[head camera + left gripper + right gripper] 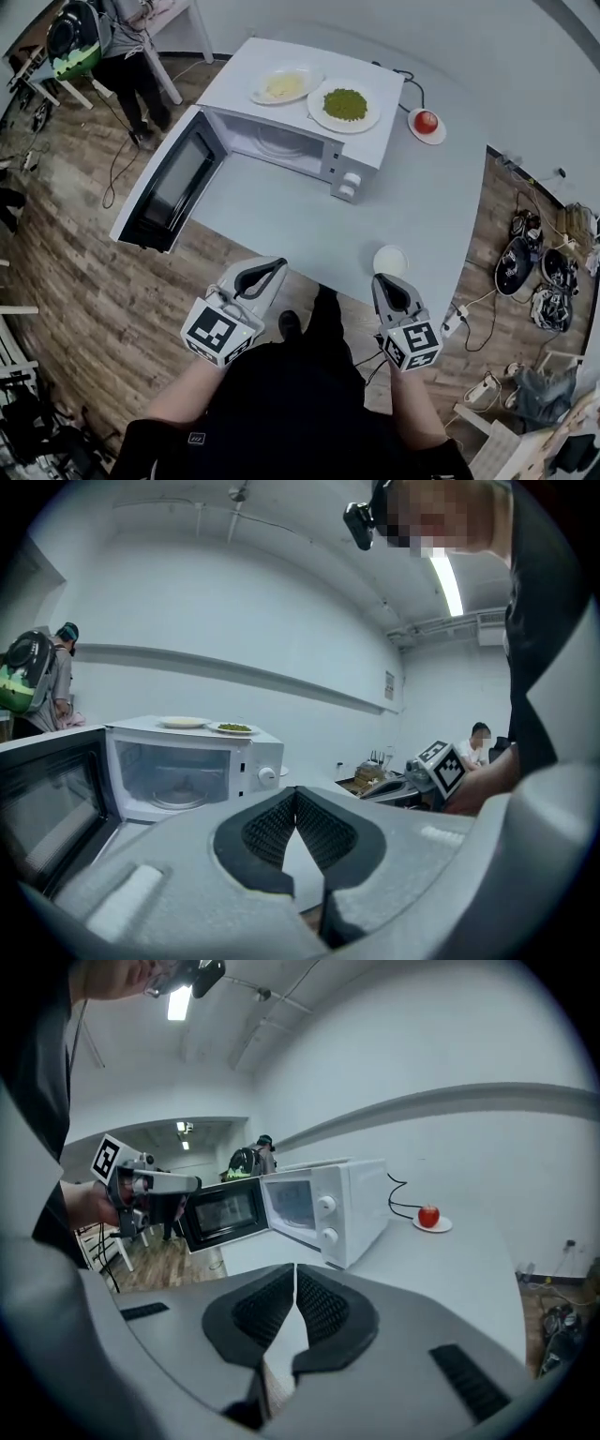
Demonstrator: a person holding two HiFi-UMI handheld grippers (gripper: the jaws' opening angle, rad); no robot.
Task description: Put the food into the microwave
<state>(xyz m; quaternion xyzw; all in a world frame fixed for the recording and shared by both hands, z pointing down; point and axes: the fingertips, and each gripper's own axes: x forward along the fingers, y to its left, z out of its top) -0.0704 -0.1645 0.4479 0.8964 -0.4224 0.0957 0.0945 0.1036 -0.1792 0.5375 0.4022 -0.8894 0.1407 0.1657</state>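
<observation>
A white microwave (309,141) stands on the pale table (281,220) with its door (173,183) swung wide to the left and its cavity empty. On its top sit a plate of yellowish food (284,84) and a plate of green food (345,104). A red apple (427,121) rests on a small dish to its right. My left gripper (278,266) and right gripper (380,279) hover at the table's near edge, both shut with nothing between the pads. In the left gripper view the jaws (295,794) face the microwave (187,771); in the right gripper view the jaws (295,1274) face its knob side (328,1213).
A small white bowl (390,260) sits on the table just beyond my right gripper. A person with a green backpack (80,42) stands at the far left. Cables, bags and a power strip (525,267) lie on the wooden floor to the right.
</observation>
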